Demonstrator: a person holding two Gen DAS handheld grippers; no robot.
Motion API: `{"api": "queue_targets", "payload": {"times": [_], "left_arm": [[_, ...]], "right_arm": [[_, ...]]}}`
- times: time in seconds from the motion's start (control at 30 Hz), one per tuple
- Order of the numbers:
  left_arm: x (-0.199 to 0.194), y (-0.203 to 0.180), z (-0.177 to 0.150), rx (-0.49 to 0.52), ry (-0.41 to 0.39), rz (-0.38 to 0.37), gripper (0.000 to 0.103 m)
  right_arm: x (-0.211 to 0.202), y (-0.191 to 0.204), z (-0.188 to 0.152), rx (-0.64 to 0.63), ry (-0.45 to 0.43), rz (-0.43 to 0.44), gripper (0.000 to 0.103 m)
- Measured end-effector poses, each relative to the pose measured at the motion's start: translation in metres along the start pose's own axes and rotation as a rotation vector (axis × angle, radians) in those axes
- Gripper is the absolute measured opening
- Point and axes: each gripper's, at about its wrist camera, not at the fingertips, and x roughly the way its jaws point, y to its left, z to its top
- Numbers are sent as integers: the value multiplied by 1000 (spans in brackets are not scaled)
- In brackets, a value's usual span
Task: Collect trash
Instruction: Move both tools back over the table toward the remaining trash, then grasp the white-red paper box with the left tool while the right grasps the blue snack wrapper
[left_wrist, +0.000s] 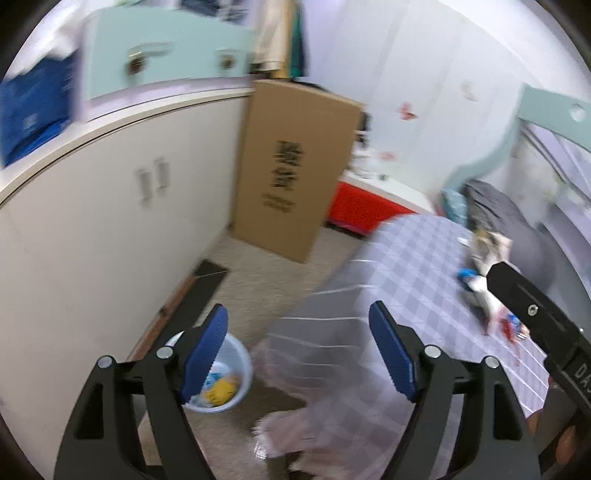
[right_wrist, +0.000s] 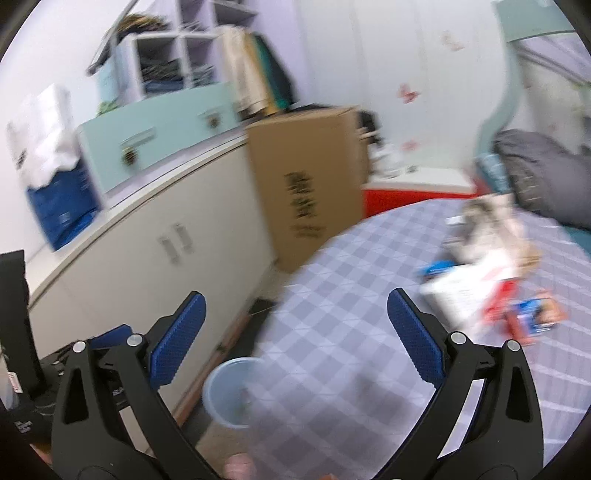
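Checked lilac cloth (right_wrist: 332, 295) covers a bed, its edge hanging toward a speckled floor (left_wrist: 258, 273); both views are blurred.

- Trash (right_wrist: 491, 280): loose papers, a blue packet and red wrappers in a scatter on the far right part of the cloth; also seen in the left view (left_wrist: 480, 280), partly behind the other tool's black body.
- Bin (left_wrist: 236, 369): pale blue, round, on the floor between bed edge and cabinet; yellow and blue scraps lie inside. In the right view (right_wrist: 229, 391) it sits just beside the hanging cloth.
- Cabinet (left_wrist: 110, 221): cream doors, two handles, along the left wall; a mint case and a blue box stand on top.
- Carton (left_wrist: 295, 170): tall, brown, printed, upright at the cabinet's end.
- Red chest (left_wrist: 362, 210): low, white top, against the back wall.
- Grey bedding (right_wrist: 543, 173): heaped at the bed's far right.
- Left tongs (left_wrist: 297, 360): blue pads spread wide, nothing between them, over the cloth's edge.
- Right tongs (right_wrist: 295, 343): pads likewise wide apart, empty, above the cloth.
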Motion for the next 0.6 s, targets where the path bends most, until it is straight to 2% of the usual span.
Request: {"api": "queue_targets", "payload": {"times": [0.13,0.23,0.33,0.47,0.6], "left_arm": [[26,-76,-8,71,46,-108,79],[44,-124,-15,113,75,-193,79],[61,-161,-23,141,101,-245,79],[87,-193,-26,161,125,-269,79],[110,-216,-27,183,149,-258,79]], "right_arm": [[-15,-74,-1,51,-13,-119,96],[-22,-121,-6,100,-5,-183,97],[-27,-169,-14,155,24,-225,97],[-22,-216,-24,215,64,-269,97],[-12,-237,-31,254,97,-262,97]]}}
